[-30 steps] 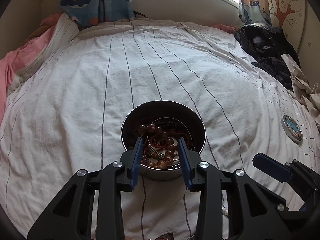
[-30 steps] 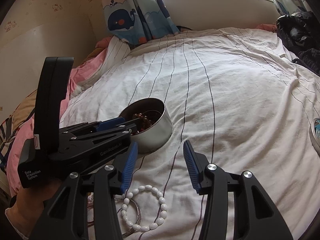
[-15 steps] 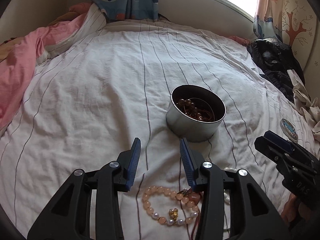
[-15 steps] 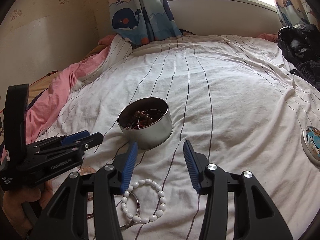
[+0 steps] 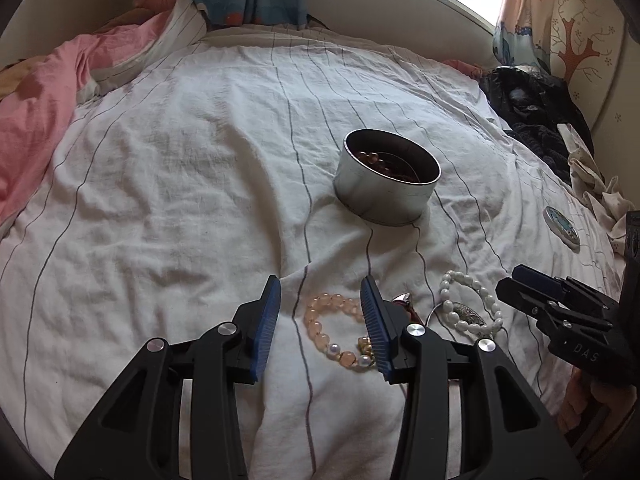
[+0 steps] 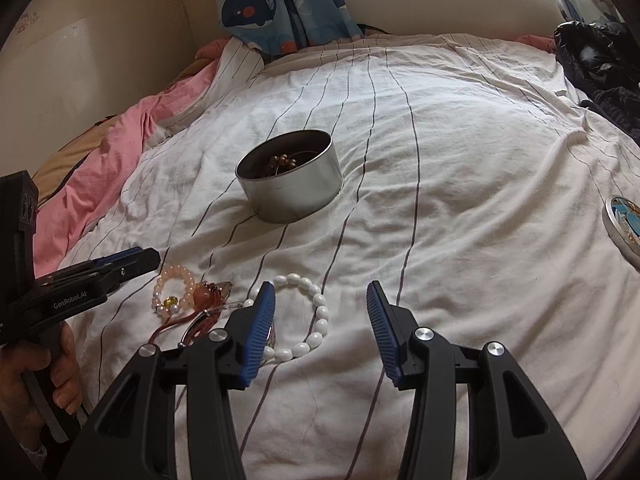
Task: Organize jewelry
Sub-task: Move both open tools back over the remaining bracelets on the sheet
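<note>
**Bracelets on the sheet, tin beyond**

A pink bead bracelet (image 5: pixel 332 330) lies on the striped white bedsheet (image 5: pixel 180 200), near the camera, with a white bead bracelet (image 5: pixel 472 306) just to its right and a reddish pendant on a cord (image 6: pixel 208 294) between them. Farther off, a round metal tin (image 5: pixel 386 184) stands upright on the sheet, dark beads (image 6: pixel 282 162) inside it. The left gripper (image 5: pixel 320 320) hovers over the pink bracelet, jaws wide apart and empty. The right gripper (image 6: pixel 320 320) hangs above the white bracelet, its jaws likewise spread with nothing between them. A round lid (image 6: pixel 624 224) rests well to the right. A pink blanket (image 5: pixel 40 112) bunches at the far left.
</note>
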